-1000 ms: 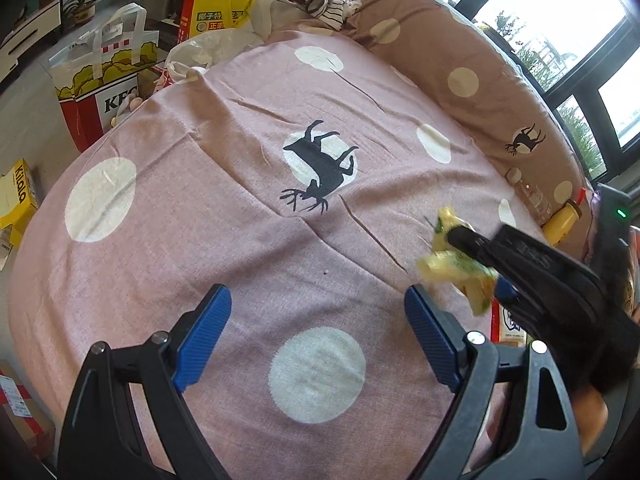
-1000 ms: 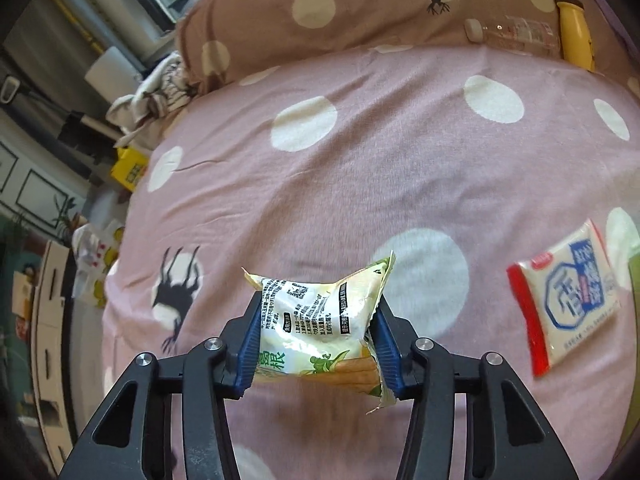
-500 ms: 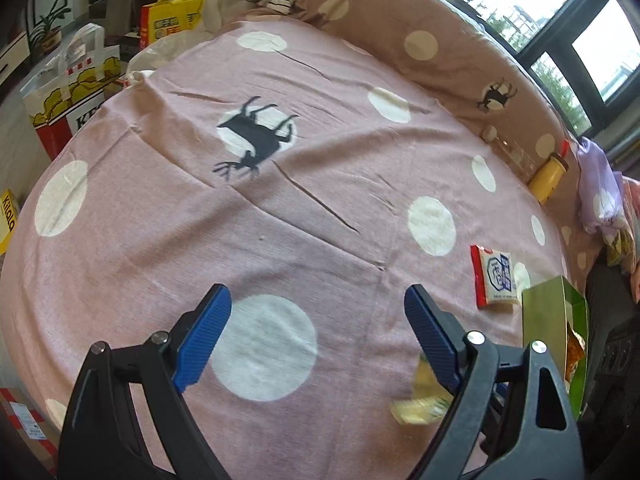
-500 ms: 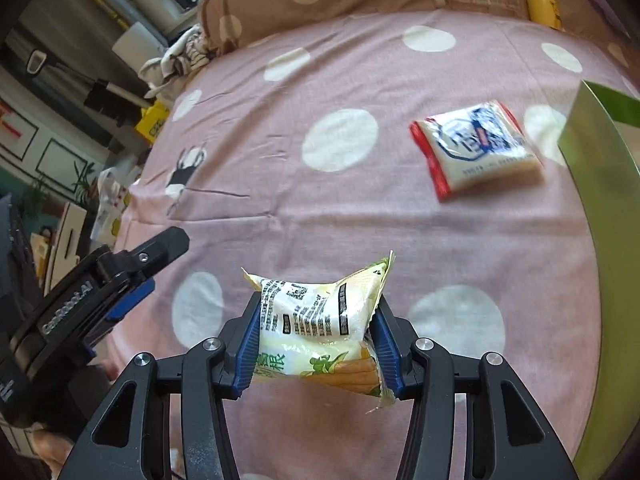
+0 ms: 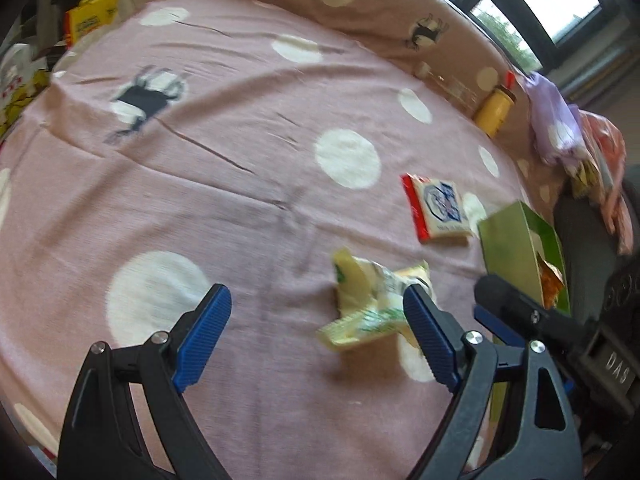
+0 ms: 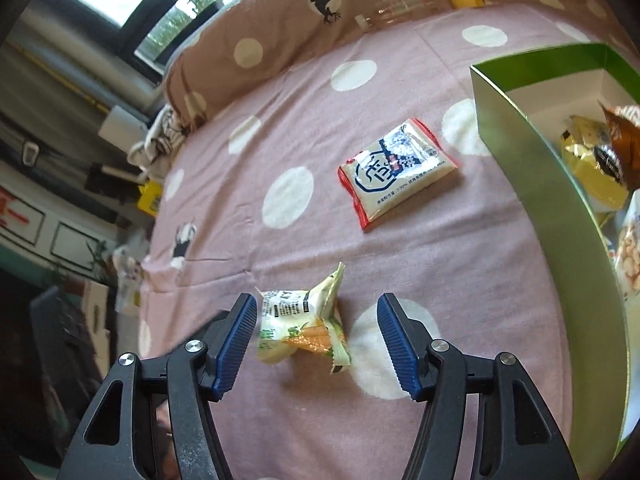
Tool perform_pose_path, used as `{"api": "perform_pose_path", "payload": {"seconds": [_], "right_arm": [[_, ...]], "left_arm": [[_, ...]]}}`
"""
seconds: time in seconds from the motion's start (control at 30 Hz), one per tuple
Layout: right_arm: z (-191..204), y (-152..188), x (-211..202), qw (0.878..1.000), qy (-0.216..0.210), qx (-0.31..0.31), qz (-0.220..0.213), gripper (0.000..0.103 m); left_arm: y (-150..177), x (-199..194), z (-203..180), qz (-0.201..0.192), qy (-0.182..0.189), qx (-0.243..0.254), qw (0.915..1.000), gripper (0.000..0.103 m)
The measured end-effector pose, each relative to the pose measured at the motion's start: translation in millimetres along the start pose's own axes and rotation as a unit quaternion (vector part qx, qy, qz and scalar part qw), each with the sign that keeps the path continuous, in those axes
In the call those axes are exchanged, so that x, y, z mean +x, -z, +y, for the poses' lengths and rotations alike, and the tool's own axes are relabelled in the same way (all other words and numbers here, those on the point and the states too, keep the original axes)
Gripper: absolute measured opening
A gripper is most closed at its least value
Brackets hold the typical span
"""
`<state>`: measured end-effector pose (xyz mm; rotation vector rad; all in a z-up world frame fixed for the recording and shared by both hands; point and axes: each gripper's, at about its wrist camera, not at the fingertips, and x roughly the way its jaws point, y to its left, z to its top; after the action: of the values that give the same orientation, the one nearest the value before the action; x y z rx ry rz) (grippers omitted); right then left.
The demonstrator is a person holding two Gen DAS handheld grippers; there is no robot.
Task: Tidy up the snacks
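A pale green and yellow snack packet (image 6: 300, 320) sits between the jaws of my right gripper (image 6: 316, 300), which are opening. The left pad is close beside the packet and the right pad stands well apart, so nothing presses on it. The packet hangs just over the pink dotted bedspread (image 6: 360, 80). In the left wrist view that packet (image 5: 372, 304) shows beside my open, empty left gripper (image 5: 314, 296), with one of the right gripper's fingers (image 5: 516, 308) behind it. A red-edged white packet (image 6: 396, 172) lies flat near the open green box (image 6: 540, 184), which holds several snacks.
A yellow bottle (image 5: 496, 110) and a clear plastic bottle (image 6: 396, 8) lie against the brown dotted bolster (image 6: 256, 52). A heap of clothes (image 5: 560, 128) lies at the right behind the green box (image 5: 508, 240). Bags and boxes stand on the floor past the bed's far left edge.
My right gripper carried the green packet toward the green box and its jaws have parted, releasing their squeeze. My left gripper swung right, bringing the box and both packets into its view.
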<state>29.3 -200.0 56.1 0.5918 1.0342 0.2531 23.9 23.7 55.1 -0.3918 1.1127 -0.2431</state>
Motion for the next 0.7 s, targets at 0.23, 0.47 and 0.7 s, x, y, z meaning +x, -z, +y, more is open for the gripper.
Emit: {"api": "perform_pose_path", "payload": {"seconds": [0.23, 0.47, 0.7], "right_arm": [[-2.2, -0.8, 27.3, 0.998, -0.054, 0.016, 0.041, 0.063], [-6.4, -3.3, 52.3, 0.996, -0.059, 0.024, 0.067, 0.063], [-5.0, -1.5, 62.1, 0.995, -0.063, 0.012, 0.075, 0.054]], "left_arm": [[9.5, 16.8, -20.3, 0.031, 0.027, 0.032, 0.9987, 0.080], [12.5, 29.8, -22.7, 0.054, 0.060, 0.027, 0.9964, 0.064], [16.4, 33.3, -29.5, 0.054, 0.057, 0.045, 0.9959, 0.051]]}}
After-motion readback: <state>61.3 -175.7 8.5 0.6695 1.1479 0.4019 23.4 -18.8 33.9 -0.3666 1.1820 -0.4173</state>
